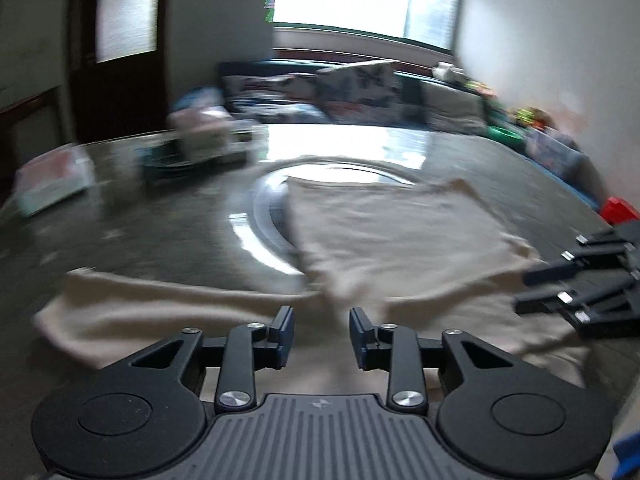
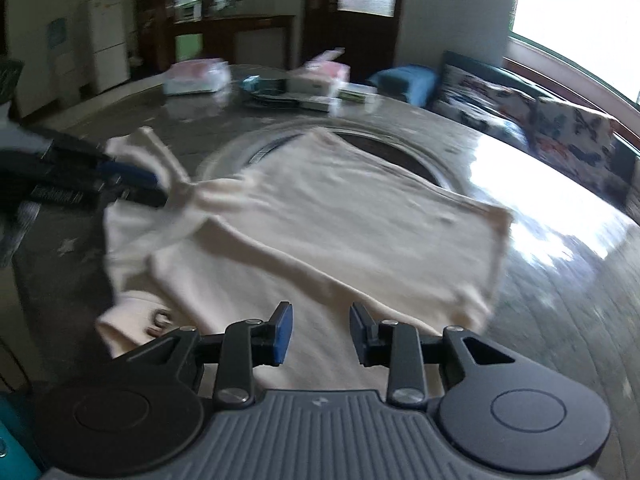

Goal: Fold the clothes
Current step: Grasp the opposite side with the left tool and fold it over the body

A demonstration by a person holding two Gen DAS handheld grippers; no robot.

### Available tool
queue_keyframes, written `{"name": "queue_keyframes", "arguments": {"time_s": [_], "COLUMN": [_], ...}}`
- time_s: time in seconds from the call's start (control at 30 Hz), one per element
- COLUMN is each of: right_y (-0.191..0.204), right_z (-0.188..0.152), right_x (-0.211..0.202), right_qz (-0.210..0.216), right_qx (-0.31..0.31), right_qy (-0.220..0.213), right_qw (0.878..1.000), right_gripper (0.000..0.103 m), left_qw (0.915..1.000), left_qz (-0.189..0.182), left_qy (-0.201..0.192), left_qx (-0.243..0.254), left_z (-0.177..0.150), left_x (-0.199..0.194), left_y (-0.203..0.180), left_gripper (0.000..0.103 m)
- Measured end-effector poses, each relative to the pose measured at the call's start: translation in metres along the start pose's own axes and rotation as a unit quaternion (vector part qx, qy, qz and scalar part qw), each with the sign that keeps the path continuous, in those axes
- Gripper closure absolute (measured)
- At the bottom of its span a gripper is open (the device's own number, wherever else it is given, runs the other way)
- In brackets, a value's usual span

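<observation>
Mid-fold: the cream T-shirt [image 2: 320, 224] lies half folded (frames blurred); left gripper [image 1: 322, 334] and right gripper [image 2: 321, 334] gape empty, needing fresh grips.

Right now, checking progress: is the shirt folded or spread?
Partly folded: the shirt has one layer doubled over another, its edge showing on the table.

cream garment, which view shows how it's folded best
The right wrist view. There the cream garment shows almost whole, one layer folded over the part below, a bunched bit at its left by the left tongs. The left wrist view is lower and blurrier: it shows the folded panel and a strip of cloth.
</observation>
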State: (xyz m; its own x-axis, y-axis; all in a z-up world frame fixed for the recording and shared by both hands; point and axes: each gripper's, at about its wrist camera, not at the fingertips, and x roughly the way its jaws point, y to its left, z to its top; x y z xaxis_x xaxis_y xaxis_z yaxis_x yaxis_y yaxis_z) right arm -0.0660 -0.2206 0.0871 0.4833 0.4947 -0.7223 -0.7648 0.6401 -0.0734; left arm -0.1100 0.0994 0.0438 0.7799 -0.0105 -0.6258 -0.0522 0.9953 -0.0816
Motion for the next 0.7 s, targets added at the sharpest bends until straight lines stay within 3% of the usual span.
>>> {"name": "queue_keyframes", "arguments": {"time_s": [0.23, 0.47, 0.7], "right_y": [0.037, 0.047, 0.047], "right_z": [0.023, 0.026, 0.025], "right_x": [0.021, 0.025, 0.024], "right_qz": [0.047, 0.052, 0.047], "right_qx": [-0.053, -0.067, -0.069], "right_qy": [0.001, 0.005, 0.008], "right_qw": [0.997, 0.996, 0.996], "right_gripper": [0.072, 0.071, 0.069], "left_qw": [0.9939, 0.9772, 0.9635], "left_qz": [0.089, 0.167, 0.184], "left_qy": [-0.014, -0.02, -0.006], "left_qx": [-0.063, -0.13, -0.194], "left_z": [-0.004, -0.012, -0.015], "left_x": [-0.01, -0.015, -0.006], "left_y": [0.054, 0.104, 0.136], "left_gripper": [0.054, 0.053, 0.059]}}
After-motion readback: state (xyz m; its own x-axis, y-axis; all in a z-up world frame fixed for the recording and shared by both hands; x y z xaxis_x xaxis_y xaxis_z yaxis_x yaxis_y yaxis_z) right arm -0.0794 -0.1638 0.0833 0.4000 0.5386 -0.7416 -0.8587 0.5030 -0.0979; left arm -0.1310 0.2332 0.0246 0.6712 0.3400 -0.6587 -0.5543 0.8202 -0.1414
